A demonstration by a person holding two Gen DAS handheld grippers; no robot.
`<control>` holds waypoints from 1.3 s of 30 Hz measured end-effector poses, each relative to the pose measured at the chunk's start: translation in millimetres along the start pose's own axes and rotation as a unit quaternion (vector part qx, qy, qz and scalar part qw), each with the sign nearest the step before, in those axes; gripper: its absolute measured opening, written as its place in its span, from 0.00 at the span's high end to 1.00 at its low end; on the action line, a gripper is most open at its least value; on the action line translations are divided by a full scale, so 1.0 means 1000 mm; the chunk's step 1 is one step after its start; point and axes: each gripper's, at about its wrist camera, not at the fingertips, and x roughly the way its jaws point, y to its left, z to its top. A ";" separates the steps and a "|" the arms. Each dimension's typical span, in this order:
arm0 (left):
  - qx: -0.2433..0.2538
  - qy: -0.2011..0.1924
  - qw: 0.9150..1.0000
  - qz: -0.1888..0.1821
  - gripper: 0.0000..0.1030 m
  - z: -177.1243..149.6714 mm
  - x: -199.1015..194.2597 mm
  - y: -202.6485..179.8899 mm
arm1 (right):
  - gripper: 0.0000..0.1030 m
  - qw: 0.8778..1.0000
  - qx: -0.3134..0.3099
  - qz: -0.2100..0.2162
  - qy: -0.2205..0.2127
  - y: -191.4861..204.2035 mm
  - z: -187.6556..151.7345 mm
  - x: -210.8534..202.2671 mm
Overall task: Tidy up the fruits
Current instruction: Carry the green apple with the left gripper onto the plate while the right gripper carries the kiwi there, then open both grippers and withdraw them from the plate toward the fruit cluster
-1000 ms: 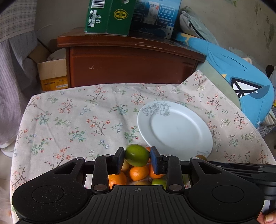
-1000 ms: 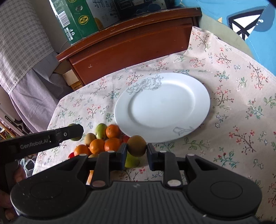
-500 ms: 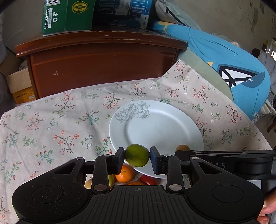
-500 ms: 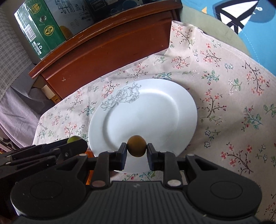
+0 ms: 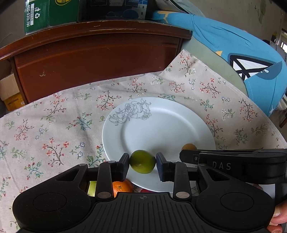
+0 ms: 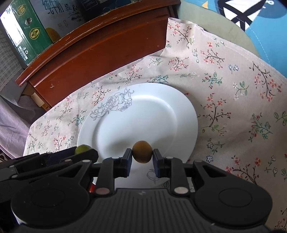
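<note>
The round white ceramic plate (image 5: 161,121) lies on the floral-cloth-covered desk (image 5: 53,125); the dark wooden cabinet (image 5: 89,59) stands behind, with cardboard boxes (image 5: 52,14) on top.

Both tools are matte black plastic: the left gripper (image 5: 142,166) shows a ribbed centre panel, two round discs at its shoulders and silver pivot pins, with dark blue pads (image 5: 162,168) on the fingers. The right gripper (image 6: 141,161) matches it (white "DAS" lettering along its side).

Both wrist cameras look steeply down along their own fingers, close over the table. They share the white plate (image 5: 161,125) — and each catches the other gripper at its edge.
</note>
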 end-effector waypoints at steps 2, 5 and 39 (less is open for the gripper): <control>0.005 -0.003 1.000 0.004 0.69 0.000 -0.001 -0.002 | 0.72 1.000 0.009 0.002 -0.002 -0.001 0.000 -0.001; 0.010 -0.009 1.000 0.010 0.64 0.002 -0.004 -0.004 | 0.72 1.000 0.012 0.003 -0.008 -0.002 0.001 -0.003; -0.028 -0.017 0.995 0.098 0.13 -0.030 -0.083 0.024 | 0.53 0.999 0.015 0.015 -0.035 0.001 -0.029 -0.053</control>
